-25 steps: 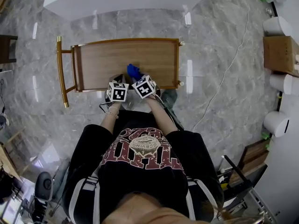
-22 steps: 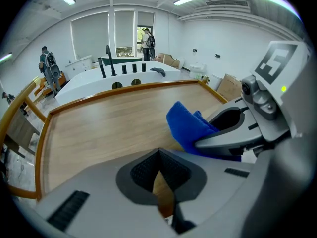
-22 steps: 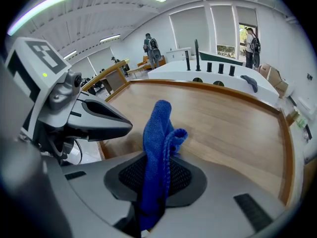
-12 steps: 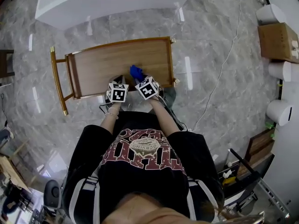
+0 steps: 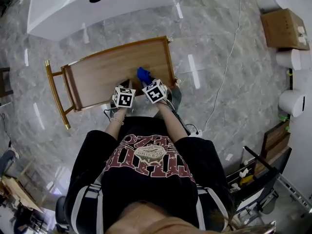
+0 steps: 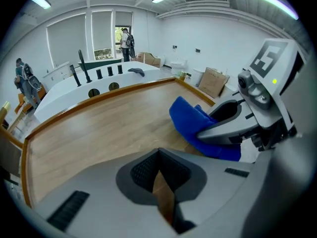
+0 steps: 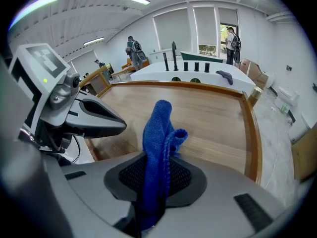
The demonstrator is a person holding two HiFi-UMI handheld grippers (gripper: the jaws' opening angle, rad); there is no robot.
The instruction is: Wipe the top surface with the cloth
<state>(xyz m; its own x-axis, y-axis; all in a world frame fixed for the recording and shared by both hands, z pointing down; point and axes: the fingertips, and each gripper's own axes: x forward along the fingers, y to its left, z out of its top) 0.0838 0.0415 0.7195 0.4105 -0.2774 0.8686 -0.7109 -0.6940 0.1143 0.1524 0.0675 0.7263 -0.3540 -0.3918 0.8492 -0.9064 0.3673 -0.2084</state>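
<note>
Head view. Wooden top surface [image 5: 107, 69] at 12 o'clock from the person, with both grippers over its near edge. Left gripper [image 5: 125, 86] just beside the right gripper [image 5: 146, 80], at its 9 o'clock. Blue cloth [image 5: 142, 73] sticking out at 12 o'clock of the right one, over the right half of the wood.

Left gripper view. Jaws drawn almost together, only a sliver of wood showing between them, nothing held. Cloth [image 6: 190, 118] at 2 o'clock, carried low over the top surface [image 6: 94, 128] by the right gripper [image 6: 218, 130]. Contact with the wood not clear from here.

Right gripper view. Right gripper [image 7: 154, 182] clamped on the cloth [image 7: 157, 133], pinching its lower end, the free part rising in a narrow fold at 12 o'clock. Left gripper [image 7: 106, 123] at 9 o'clock. Raised rim [image 7: 250, 133] at 3 o'clock.

Likely troubles from here:
- Little cloth lying flat, so probably a thin edge or bare jaws dragging on the wood instead of wiping.
- Small pinch, so a possible slip under a hard stroke.
- Rim close at 3 o'clock, so a possible snag there.
- Grippers side by side, so a possible knock on a sweep toward 9 o'clock.
</note>
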